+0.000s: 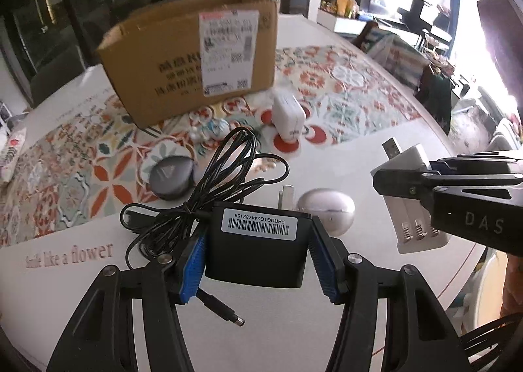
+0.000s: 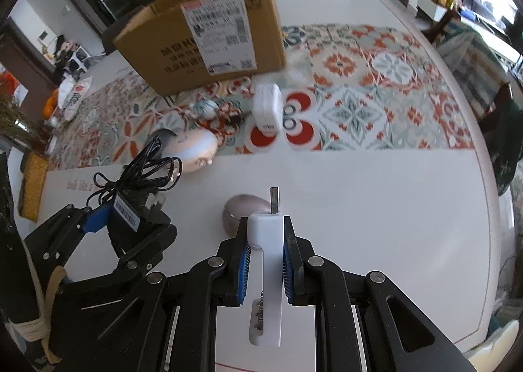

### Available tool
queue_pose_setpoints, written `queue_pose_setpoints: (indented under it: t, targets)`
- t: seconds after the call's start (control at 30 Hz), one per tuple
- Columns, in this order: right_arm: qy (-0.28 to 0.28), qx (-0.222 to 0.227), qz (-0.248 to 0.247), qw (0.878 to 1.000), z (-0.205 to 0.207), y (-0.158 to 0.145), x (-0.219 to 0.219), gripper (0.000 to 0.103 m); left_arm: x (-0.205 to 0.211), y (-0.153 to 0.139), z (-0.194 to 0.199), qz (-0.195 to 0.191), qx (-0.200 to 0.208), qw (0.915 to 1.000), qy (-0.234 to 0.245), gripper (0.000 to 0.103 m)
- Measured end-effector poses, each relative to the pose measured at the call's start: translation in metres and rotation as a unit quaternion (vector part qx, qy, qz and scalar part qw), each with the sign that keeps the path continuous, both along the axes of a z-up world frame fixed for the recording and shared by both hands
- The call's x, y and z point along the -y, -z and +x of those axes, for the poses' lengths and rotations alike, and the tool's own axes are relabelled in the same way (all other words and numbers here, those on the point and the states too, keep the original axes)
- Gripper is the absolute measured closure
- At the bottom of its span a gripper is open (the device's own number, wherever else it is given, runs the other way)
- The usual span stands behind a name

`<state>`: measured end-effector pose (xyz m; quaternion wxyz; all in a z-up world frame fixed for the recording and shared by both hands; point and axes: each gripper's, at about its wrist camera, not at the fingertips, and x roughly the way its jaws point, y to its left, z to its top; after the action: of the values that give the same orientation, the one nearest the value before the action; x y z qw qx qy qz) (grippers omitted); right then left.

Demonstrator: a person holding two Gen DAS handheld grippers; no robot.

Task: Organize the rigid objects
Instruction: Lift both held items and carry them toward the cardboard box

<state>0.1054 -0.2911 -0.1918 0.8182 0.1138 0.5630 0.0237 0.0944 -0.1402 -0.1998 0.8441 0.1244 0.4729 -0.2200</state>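
My left gripper (image 1: pixel 258 232) is shut on a black power adapter (image 1: pixel 255 254) with a barcode label. Its bundled black cable (image 1: pixel 225 176) hangs off the front, and the barrel plug dangles below. In the right wrist view this gripper (image 2: pixel 130 208) shows at the left with the adapter (image 2: pixel 126 210), lifted off the table. My right gripper (image 2: pixel 265 225) is shut on a white battery charger (image 2: pixel 265 274) whose USB plug points forward. The left wrist view shows that charger (image 1: pixel 416 225) at the right, empty slots and springs facing the camera. An open cardboard box (image 1: pixel 193 55) stands at the back.
On the white table (image 2: pixel 376 192) lie a silvery egg-shaped case (image 1: pixel 327 208), a dark round disc (image 1: pixel 171 179), a small figurine (image 1: pixel 212 131) and an upright white plug block (image 1: pixel 289 120). A patterned mat (image 1: pixel 343 87) runs under the box. The table edge curves along the right.
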Motion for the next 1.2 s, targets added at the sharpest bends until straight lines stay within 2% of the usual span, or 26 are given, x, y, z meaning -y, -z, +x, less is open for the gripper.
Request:
queue_pose_setpoints:
  t: [0.37, 0.67, 1.2]
  targets:
    - [-0.025, 0.048, 0.004, 0.999, 0.005, -0.035, -0.011, 0.086, -0.011, -0.04, -0.003, -0.009, 0.05, 0.9985, -0.02, 0.046]
    - [-0.037, 0.089, 0.006, 0.995, 0.013, -0.061, -0.02, 0.086, -0.028, -0.069, 0.012, -0.03, 0.077, 0.9948, -0.061, 0.046]
    - [-0.047, 0.172, 0.0, 0.984, 0.039, -0.111, -0.031, 0.086, -0.044, -0.117, 0.042, -0.051, 0.119, 0.9876, -0.089, 0.046]
